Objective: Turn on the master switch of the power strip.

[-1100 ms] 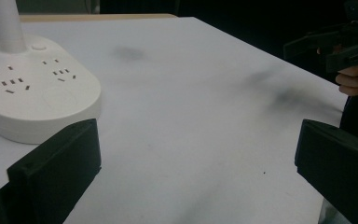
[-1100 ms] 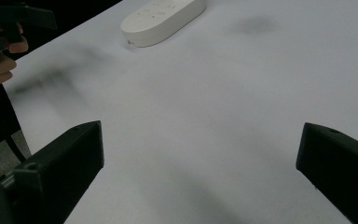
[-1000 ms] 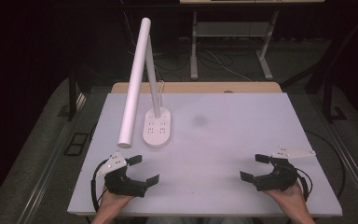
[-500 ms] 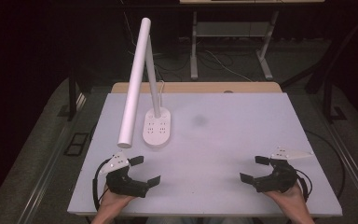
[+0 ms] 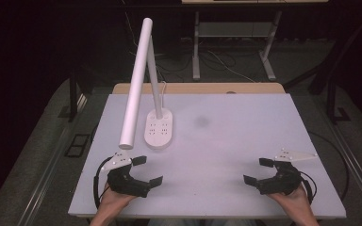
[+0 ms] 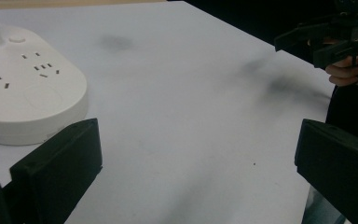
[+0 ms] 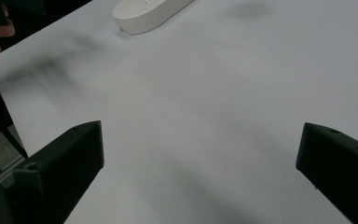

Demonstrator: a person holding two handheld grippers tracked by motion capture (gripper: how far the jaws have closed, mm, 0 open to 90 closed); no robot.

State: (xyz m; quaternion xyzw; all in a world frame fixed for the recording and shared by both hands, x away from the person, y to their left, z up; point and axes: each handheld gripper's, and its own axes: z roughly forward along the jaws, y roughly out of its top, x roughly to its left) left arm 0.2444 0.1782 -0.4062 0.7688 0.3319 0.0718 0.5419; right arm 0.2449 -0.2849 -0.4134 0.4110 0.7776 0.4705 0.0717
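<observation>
High view, white desk lamp [image 5: 158, 129], socket-dotted oval base, long tilted tube head

Readable text: none anywhere.
Lamp base [image 6: 28, 100]: socket slots and a round button, no legible lettering or brand.
Counter [image 5: 245, 141]: bare white surface, no labels.

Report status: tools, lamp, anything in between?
Left tool open, empty, near table edge. Right tool open, empty. Desk lamp upright on its socket base, untouched. Bare table between them.

Left gripper [image 5: 147, 170] and right gripper [image 5: 259, 171] (each hand-held) sit low, jaws spread wide, gripping nothing.
</observation>
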